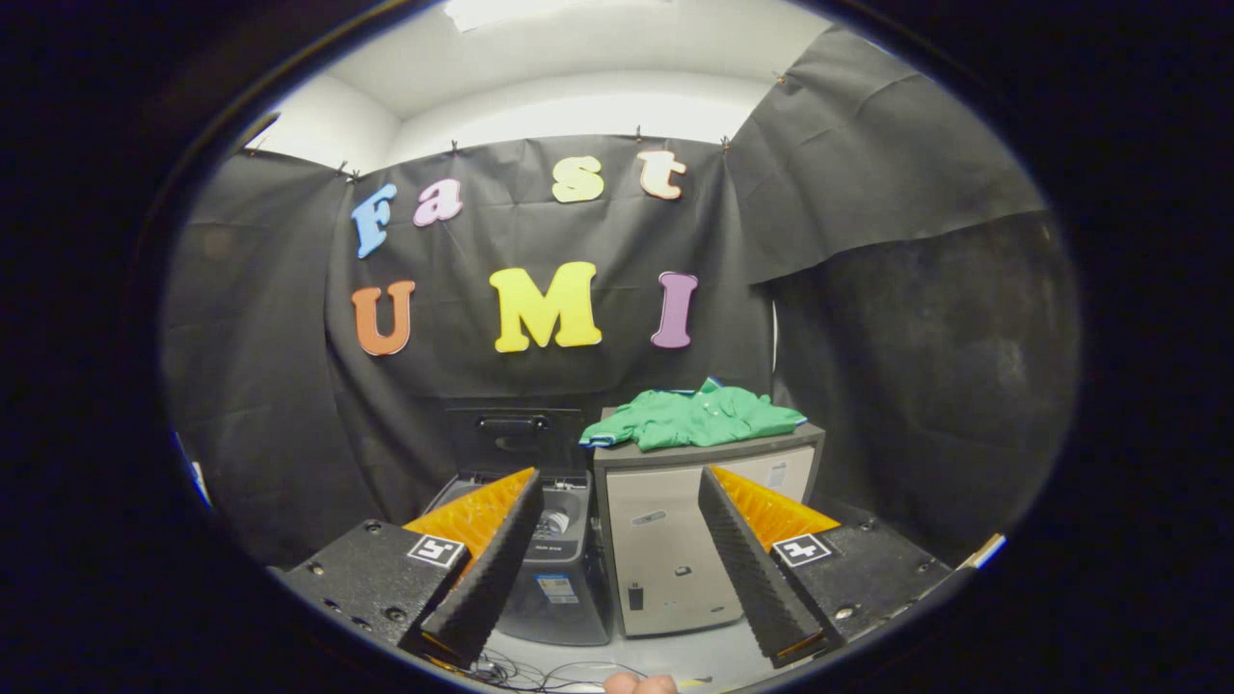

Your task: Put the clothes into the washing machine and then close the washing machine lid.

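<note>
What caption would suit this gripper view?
Open gripper faces a green shirt atop a cabinet, beside the open-lidded washing machine.

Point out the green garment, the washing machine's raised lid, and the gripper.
Green garment [699,417]: gripper view, middle of heap.
Raised dark lid [514,436]: gripper view, inner face.
Gripper [617,569]: gripper view, midway between open fingers.
</note>
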The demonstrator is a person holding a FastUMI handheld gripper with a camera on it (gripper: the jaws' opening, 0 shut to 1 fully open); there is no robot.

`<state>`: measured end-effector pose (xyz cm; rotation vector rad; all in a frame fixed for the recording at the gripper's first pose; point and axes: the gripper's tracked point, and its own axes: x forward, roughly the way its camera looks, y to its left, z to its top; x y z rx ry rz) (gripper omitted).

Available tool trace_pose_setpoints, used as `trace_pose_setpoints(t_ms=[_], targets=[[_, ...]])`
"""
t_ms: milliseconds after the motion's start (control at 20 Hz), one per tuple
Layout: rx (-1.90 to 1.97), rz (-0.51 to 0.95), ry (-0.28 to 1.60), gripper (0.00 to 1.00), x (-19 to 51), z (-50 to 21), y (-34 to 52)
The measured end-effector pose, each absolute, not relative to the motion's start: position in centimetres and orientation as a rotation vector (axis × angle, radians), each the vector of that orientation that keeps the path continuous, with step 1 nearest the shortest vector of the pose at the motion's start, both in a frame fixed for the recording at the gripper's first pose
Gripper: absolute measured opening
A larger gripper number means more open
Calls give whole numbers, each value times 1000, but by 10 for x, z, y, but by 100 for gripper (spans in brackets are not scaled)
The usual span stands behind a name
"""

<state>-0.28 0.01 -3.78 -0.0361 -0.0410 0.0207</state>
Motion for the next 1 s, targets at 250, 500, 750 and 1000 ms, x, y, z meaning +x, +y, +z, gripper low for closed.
trace_pose_setpoints(t_ms=[250,500,750,1000], targets=[[-49,26,-38,100,-3,-50,4],[-52,25,-39,100,-3,-51,8],[-56,27,-56,100,4,-37,13],[-46,2,-68,100,37,3,-2]])
